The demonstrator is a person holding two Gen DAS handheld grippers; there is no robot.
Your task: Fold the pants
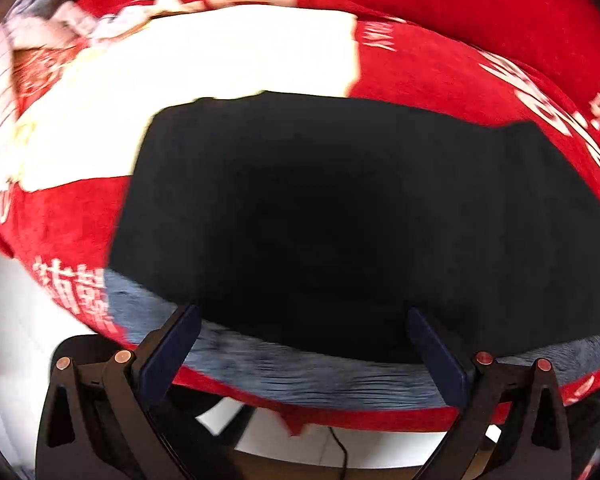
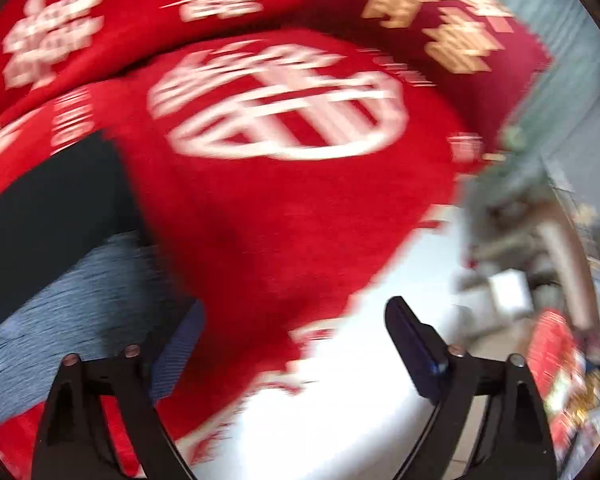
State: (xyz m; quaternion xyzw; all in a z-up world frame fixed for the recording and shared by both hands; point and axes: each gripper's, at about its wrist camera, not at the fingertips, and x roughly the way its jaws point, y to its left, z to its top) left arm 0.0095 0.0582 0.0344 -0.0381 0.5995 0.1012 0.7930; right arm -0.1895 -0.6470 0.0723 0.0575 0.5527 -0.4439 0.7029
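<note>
The black pants (image 1: 340, 208) lie flat in a broad rectangle on the red printed cloth (image 1: 440, 68). A grey ribbed strip (image 1: 300, 368) runs along their near edge. My left gripper (image 1: 303, 311) hovers over that near edge, open, its blue pads (image 1: 172, 348) wide apart with nothing pinched. In the blurred right wrist view, the pants (image 2: 48, 208) and the grey strip (image 2: 80, 300) sit at the left. My right gripper (image 2: 296, 306) is open over the red cloth (image 2: 280, 220), to the right of the pants, holding nothing.
The cloth carries white lettering and a large white patch (image 1: 220, 60) beyond the pants. Its near edge hangs over a white floor (image 2: 340, 400). A black cable (image 1: 340, 452) runs below the edge. Blurred household clutter (image 2: 540, 260) stands at the right.
</note>
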